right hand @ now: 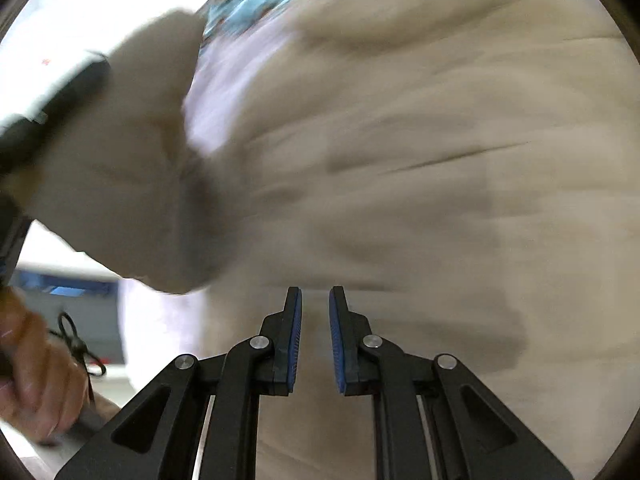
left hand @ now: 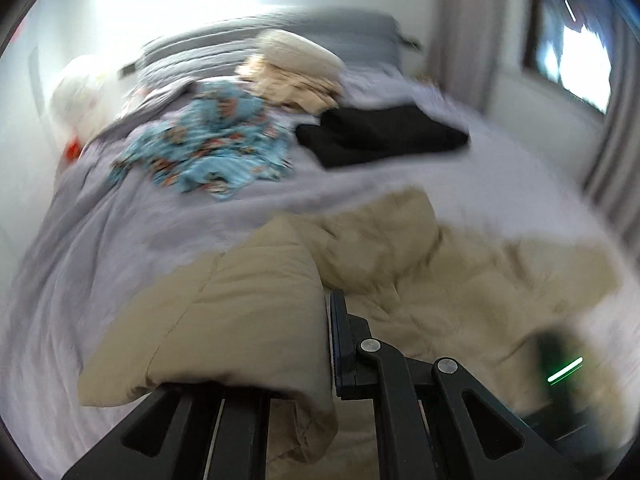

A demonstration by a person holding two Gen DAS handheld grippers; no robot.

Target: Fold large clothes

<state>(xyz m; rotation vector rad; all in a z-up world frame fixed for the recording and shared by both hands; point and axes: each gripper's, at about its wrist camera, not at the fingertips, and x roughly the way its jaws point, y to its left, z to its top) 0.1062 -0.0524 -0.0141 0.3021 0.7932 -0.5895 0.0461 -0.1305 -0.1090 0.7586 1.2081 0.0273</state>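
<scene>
My left gripper (left hand: 326, 344) is clenched on a flap of the beige coat (left hand: 400, 280); only the right-hand finger shows, the other is buried under fabric that drapes over it. So grasping cloth, lifted off the bed (left hand: 120, 240).

My right gripper (right hand: 315, 340) is released: blue pads (right hand: 297, 344) a little apart, nothing between them, poised just above the coat (right hand: 400, 160), which fills nearly all of the right wrist view. Both views are motion-blurred, so details are rough.

Progress, as I judge it: early-to-mid on this piece. Rel. to the coat:
- The coat lies rumpled on the bed's near part, one flap raised by the left gripper, the rest spread and creased. No neat rectangle yet.
- Beyond it, near the bed's middle, a black item (left hand: 384, 136) lies flat and squared: looks already folded.
- Beyond and left of the coat, a blue print garment (left hand: 208, 148) sits in a heap: not folded.
- Farther back, past the black item, a tan pile (left hand: 292, 84) is crumpled too, w/ a pillow (left hand: 304, 52) behind it.

So approx. one done, this one in hand, at least two left, prob. more folds needed here first.

Containers: none I can make out. A white bag-like lump (left hand: 80, 96) sits far left of the coat at the bed's edge; can't tell what's in it, or if it's a bag at all.
</scene>
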